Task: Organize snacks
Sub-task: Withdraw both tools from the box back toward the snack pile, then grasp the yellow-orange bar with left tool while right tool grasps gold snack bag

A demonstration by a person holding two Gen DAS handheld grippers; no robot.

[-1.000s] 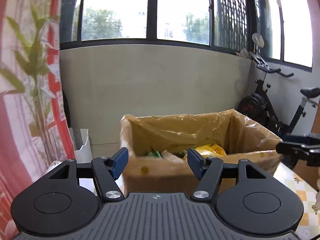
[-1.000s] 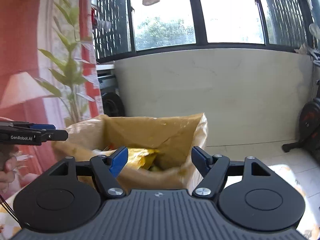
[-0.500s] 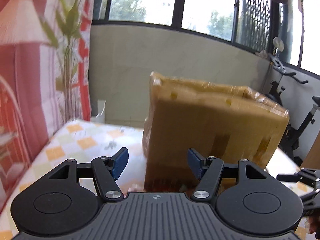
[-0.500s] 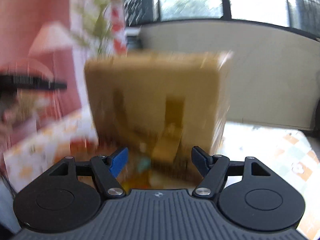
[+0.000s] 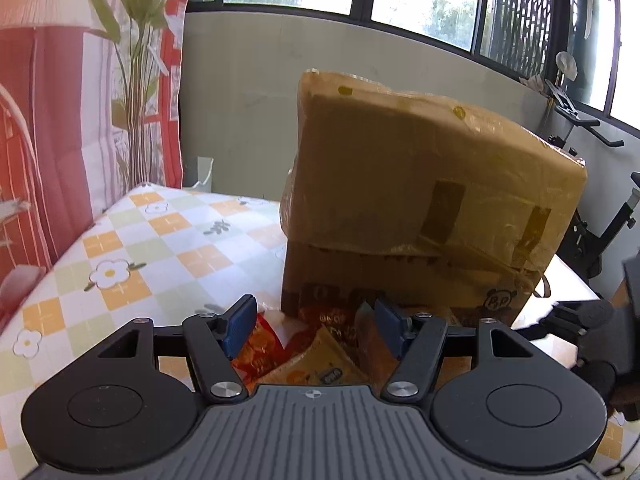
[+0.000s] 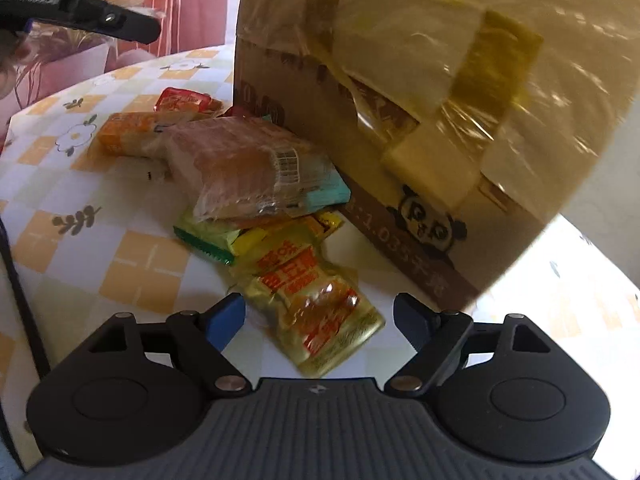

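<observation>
The gold-foil snack packet with red lettering [image 6: 316, 304] lies just ahead of the right gripper [image 6: 320, 316], its long axis running away leftward. Both the right and the left gripper [image 5: 314, 326] are spread wide, grasping nothing; the right is nearer

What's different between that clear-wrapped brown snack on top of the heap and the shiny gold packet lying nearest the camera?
The clear-wrapped brown snack is see-through, with a barcode label; the gold packet is glossy foil with red lettering. The brown snack rests on top of other packets, beside the cardboard box; the gold packet lies on the checked tablecloth, between the open right gripper fingers. Both are sealed and ungripped.
</observation>
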